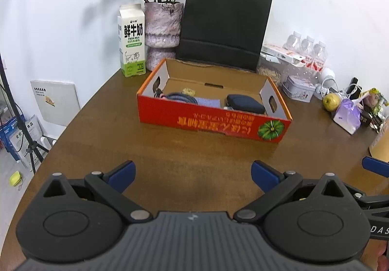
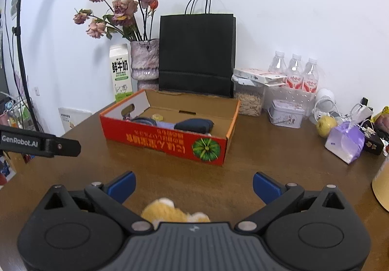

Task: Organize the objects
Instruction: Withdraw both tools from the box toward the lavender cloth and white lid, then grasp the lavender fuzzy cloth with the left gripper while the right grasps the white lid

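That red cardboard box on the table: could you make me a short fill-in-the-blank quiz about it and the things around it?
1. The red cardboard box has a green ____ printed on its front.
2. The tall paper bag behind it is ____ in colour.
3. The right gripper stands ____, a yellow plush toy beneath it.

Missing words: pumpkin; black; open

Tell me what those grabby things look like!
Each tool, left and right, is matte black plastic with two round discs, silver pivot pins, a ribbed grey middle and blue padded fingertips. The left one's side, seen from the right camera, carries white "GenRobot.AI" lettering.
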{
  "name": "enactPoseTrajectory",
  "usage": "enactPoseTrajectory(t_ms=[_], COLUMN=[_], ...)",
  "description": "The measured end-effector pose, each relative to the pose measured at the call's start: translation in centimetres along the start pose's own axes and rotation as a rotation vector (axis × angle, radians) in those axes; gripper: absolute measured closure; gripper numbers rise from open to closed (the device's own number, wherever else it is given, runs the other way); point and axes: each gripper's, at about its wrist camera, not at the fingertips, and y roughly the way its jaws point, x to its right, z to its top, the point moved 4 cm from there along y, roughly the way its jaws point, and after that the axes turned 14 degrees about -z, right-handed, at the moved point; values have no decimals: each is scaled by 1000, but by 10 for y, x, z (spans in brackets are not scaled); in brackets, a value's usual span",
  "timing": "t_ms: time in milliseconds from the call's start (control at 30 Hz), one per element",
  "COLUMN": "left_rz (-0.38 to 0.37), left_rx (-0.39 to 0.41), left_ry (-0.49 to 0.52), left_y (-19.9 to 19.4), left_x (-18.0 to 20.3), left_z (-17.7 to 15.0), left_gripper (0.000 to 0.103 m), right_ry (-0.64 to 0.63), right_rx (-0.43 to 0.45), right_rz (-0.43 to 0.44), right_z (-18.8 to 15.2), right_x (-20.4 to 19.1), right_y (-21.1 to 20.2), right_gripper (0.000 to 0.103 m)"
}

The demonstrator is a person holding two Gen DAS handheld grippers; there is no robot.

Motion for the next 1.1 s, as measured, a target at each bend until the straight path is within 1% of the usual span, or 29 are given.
enactPoseTrajectory(t_ms=[200, 467, 800, 1100], left_rz=[11, 32, 42, 54], left_rx=[-23, -55, -90, -107], left_ry=[-4, -29, -59, -81], left_y=[-6, -10, -14, -13], left_x=[-1, -6, -13, -17], left_z=[-23, -54, -88, -112], left_gripper=[0, 0, 0, 0], right_ry=[-18, -34, -19, -1], right_rx=[-18, -69, -133, -171], right_rz=[-7, -15, -45, -65], right_z=[-23, -58, -103, -129], right_x=[9, 21, 38, 48], right_y=[-7, -6, -2, 3], right_gripper=[0, 0, 0, 0])
